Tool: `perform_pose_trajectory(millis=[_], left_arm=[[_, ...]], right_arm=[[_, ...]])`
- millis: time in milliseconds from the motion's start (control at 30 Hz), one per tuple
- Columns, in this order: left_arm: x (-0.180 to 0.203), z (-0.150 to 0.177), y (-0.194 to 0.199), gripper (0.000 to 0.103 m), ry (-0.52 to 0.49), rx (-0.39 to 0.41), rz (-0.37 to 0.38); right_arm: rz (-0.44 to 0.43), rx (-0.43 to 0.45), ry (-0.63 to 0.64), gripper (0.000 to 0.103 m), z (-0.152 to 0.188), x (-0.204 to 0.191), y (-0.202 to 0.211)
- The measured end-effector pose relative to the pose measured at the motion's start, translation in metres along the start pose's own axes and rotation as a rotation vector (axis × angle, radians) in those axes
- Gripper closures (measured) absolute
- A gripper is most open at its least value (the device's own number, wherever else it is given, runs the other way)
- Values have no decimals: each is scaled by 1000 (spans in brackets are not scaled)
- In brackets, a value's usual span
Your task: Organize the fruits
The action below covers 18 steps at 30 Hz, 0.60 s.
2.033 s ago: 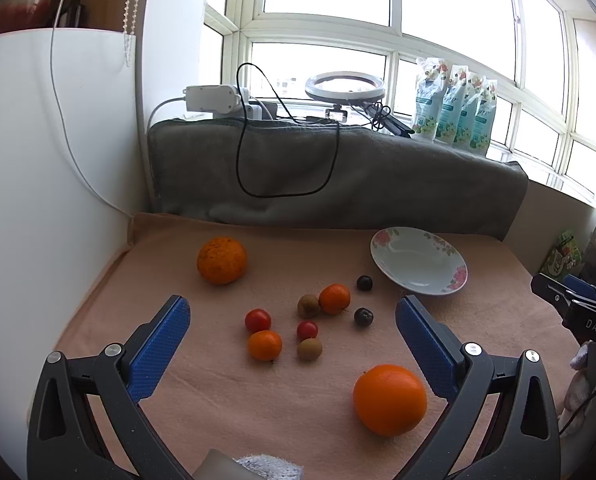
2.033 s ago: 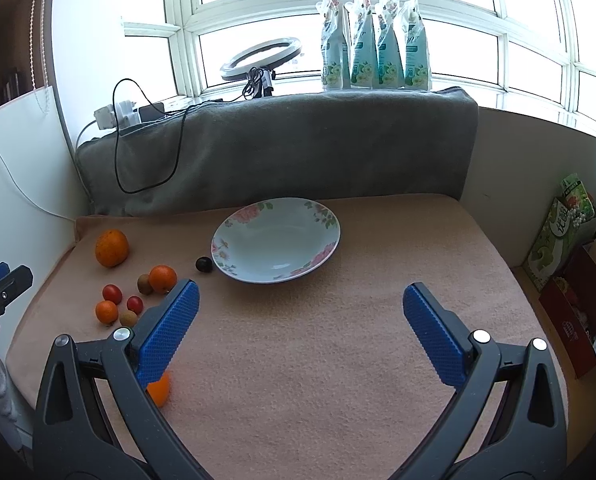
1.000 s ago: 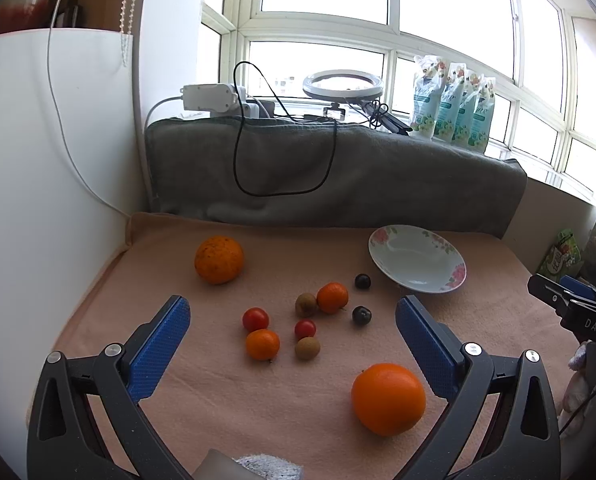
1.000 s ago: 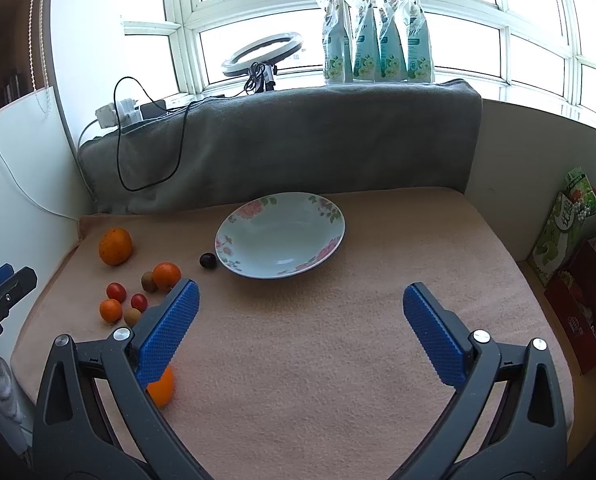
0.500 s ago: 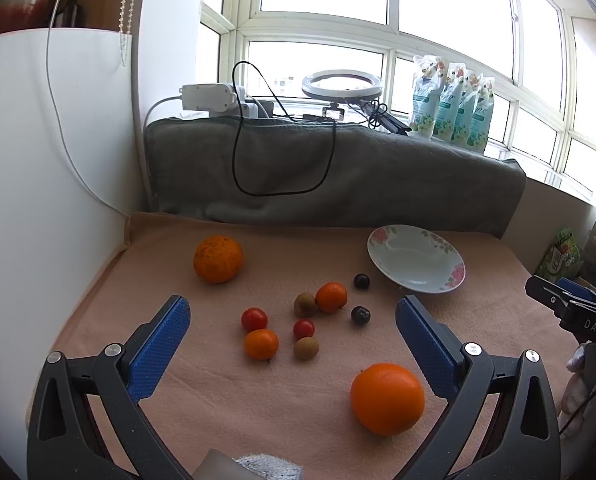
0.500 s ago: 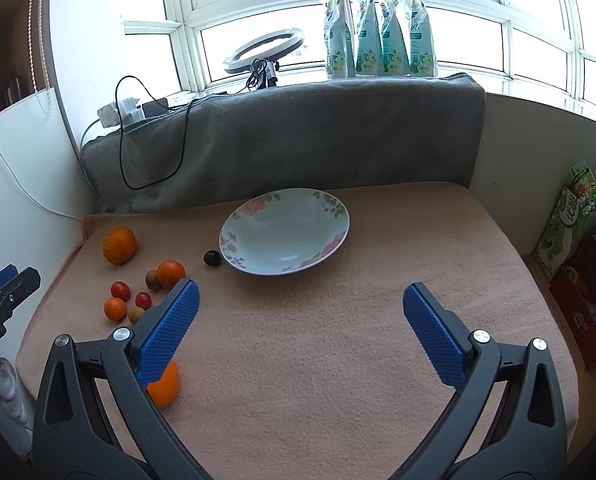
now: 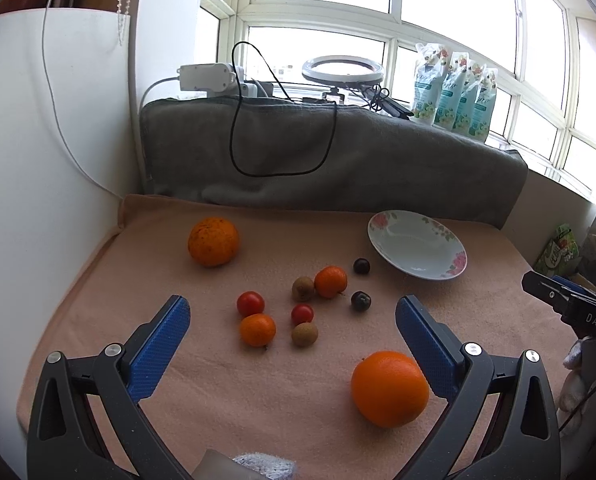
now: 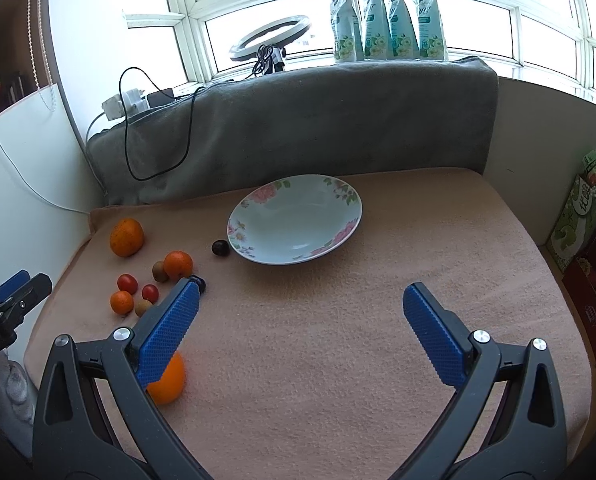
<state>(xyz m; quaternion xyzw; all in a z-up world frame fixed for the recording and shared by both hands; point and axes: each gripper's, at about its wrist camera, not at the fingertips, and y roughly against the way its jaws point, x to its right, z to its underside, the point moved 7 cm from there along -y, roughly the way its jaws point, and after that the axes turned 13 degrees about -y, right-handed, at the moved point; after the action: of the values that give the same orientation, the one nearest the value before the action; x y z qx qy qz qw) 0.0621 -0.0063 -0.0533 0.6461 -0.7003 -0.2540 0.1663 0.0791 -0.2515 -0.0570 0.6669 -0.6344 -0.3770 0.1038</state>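
Right now the big orange (image 7: 389, 388) lies on the peach cloth (image 7: 225, 400) just ahead of my left gripper (image 7: 293, 326), the flowered plate (image 7: 417, 245) farther off to the right, still bare. I should straddle the orange squarely and close gently. Both my grippers, the right gripper (image 8: 300, 306) too, gape wide, touching nothing.

A pink cloth-covered table (image 8: 398, 280) carries an empty floral plate (image 8: 295, 220), with two oranges (image 7: 390, 389), two tangerines (image 7: 330, 281), two tomatoes (image 7: 250, 303) and small dark and brown fruits left of the plate.
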Motion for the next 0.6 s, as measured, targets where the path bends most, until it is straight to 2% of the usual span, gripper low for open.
perform_pose_trajectory(millis=[233, 500, 600], left_arm=[[2, 35, -21, 1, 78, -122, 114], [15, 58, -28, 2, 125, -185, 237], [24, 63, -29, 6, 120, -202, 280]], right_arm=[[-99, -123, -34, 0, 13, -4, -22], [-212, -258, -33, 1, 32, -21, -42], [-257, -322, -22, 7, 41, -31, -49]])
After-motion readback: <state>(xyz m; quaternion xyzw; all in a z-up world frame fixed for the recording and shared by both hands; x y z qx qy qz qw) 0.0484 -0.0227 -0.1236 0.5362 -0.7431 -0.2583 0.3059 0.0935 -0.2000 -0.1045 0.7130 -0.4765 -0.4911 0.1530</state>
